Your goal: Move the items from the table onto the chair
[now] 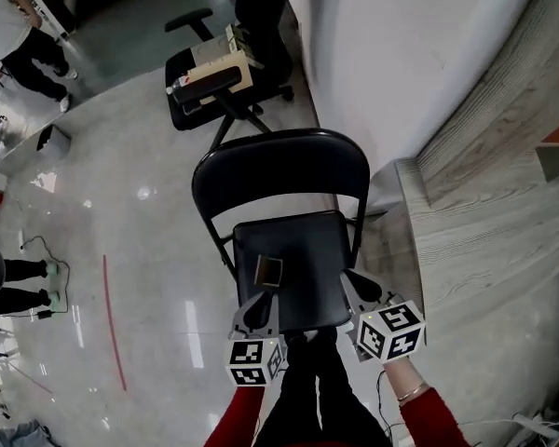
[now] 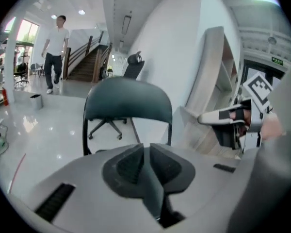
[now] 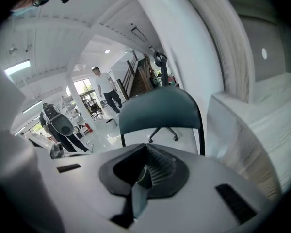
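A black folding chair point(image 1: 309, 250) stands right in front of me, and its backrest fills the middle of both gripper views point(image 2: 128, 98) point(image 3: 157, 108). A small flat olive-and-tan box point(image 1: 268, 271) lies on the left part of the seat. My left gripper point(image 1: 257, 305) point(image 2: 144, 147) hovers at the seat's near left edge, just short of the box, with its jaws together and nothing between them. My right gripper point(image 1: 356, 285) point(image 3: 146, 147) hangs by the seat's right edge, also closed and empty. In the left gripper view it shows at the right.
A pale wood-grain table point(image 1: 484, 222) runs along the right beside a white wall. Behind the folding chair stands a black office chair point(image 1: 214, 77) loaded with boxes. A person point(image 2: 53, 52) walks across the shiny floor in the distance. A red line point(image 1: 114, 324) marks the floor at the left.
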Tool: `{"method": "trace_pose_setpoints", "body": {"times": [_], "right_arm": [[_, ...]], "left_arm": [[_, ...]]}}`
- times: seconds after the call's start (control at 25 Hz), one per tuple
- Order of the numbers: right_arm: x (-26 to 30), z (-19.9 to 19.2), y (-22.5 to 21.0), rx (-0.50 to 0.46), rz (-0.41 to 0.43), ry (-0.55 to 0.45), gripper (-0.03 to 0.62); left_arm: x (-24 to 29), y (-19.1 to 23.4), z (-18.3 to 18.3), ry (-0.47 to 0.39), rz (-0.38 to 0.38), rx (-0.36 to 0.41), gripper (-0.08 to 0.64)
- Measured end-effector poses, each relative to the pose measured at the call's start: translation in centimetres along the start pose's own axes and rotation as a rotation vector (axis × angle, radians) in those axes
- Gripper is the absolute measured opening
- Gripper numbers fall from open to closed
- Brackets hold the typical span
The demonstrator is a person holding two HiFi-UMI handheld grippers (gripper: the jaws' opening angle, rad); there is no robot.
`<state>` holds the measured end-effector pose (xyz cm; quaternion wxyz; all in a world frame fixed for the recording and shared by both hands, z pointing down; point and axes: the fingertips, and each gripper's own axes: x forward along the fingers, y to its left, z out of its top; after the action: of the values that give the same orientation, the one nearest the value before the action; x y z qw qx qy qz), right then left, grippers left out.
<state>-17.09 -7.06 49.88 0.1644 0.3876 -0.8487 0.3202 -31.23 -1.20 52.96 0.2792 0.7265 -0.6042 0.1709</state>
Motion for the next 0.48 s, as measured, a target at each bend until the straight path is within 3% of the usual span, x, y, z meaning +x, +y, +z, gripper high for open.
{"method": "trace_pose_setpoints", "body": {"times": [0.08,0.2,0.48], "right_arm": [[-1.6,2.4,0.9,-0.021,0.016,-0.042,0.012],[-3.7,5.5,2.3,-0.045,0.044,-0.084,0.012],[-8.6,7.5,4.9,-0.076,0.069,-0.110,0.012]], "left_arm": [[-1.5,-0.6,4.7,-0.105,-0.037,0.013,0.011],[-3.4,-2.1,10.0,-0.195,-0.122,0.021,0.009],[-8.1,-5.9,13.7,-0.254,-0.251,0.097,0.009]]}}
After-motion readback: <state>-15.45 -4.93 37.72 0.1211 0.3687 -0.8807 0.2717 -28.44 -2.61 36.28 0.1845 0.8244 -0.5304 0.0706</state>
